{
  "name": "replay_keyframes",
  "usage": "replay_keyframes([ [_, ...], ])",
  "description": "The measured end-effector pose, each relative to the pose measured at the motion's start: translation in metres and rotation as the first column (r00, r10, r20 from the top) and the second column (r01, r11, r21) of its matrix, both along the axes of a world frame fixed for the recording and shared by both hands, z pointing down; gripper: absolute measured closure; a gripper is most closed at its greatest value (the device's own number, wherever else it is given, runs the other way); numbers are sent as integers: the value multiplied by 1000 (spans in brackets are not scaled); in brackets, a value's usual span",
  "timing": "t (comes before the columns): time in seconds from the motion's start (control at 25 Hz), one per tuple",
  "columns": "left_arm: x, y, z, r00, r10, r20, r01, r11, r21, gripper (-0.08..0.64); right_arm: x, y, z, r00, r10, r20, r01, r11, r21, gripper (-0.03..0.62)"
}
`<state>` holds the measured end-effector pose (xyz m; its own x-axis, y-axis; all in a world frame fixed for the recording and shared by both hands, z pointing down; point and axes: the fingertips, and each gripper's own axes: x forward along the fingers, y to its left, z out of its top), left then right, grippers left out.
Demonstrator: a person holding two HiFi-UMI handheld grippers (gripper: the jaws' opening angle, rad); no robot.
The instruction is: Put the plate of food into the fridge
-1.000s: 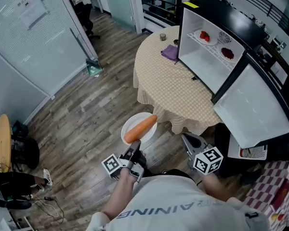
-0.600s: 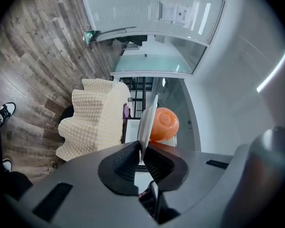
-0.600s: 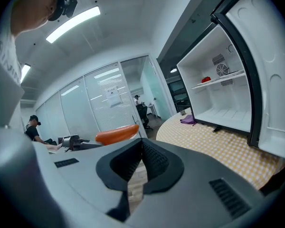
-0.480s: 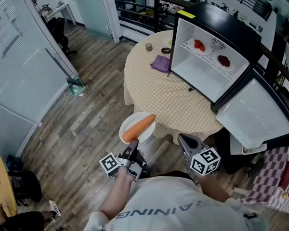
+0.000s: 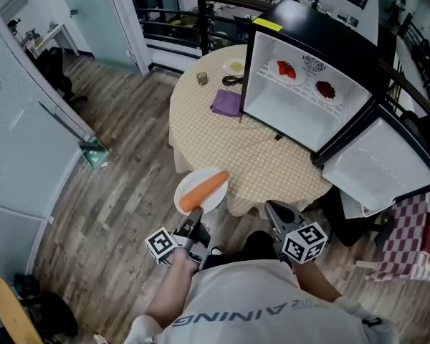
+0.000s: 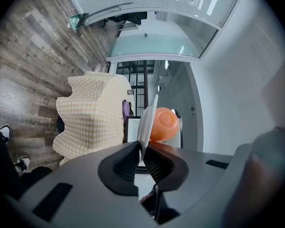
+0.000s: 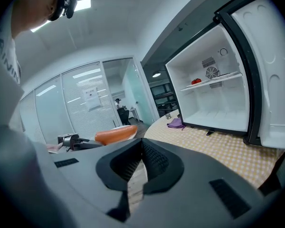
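changed: the person's stepped up since a second ago, so the table [image 5: 229, 145] edge is now just beside the plate [image 5: 192, 180]; the grip looks the same
plate: one, held out over the floor, well short of the open fridge [image 5: 294, 106]
carrot [image 5: 206, 189]: one, lying on the plate, long axis slanting from the left gripper [image 5: 193, 221] up toward the table
left gripper: clamped on the plate's near rim
right gripper [image 5: 274, 210]: jaws together, nothing in them
fridge shelf: two red bits [image 5: 285, 69]
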<state>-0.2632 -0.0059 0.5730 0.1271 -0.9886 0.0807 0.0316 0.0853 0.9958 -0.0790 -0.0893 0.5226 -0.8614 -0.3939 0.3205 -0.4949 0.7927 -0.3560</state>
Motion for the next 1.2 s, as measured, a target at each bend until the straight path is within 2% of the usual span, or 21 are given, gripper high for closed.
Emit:
replay_keyframes([
  [0.28,5,-60,7,997,83,-9,-83,997,-11,532,5,-47,8,997,72,-3,-72,997,-11,569],
  [0.72,25,-190,5,989,148,3,-148,989,-27,532,22,-152,6,994,107,10,-107,994,-7,570],
  [0.96,47,-225,13,980,201,10,-200,978,-55,532,28,-161,14,993,111,30,-110,993,-31,569],
  [1.2,55,-274,45,967,254,5,-252,962,-101,532,36,-165,26,989,148,9,-147,987,-64,569],
])
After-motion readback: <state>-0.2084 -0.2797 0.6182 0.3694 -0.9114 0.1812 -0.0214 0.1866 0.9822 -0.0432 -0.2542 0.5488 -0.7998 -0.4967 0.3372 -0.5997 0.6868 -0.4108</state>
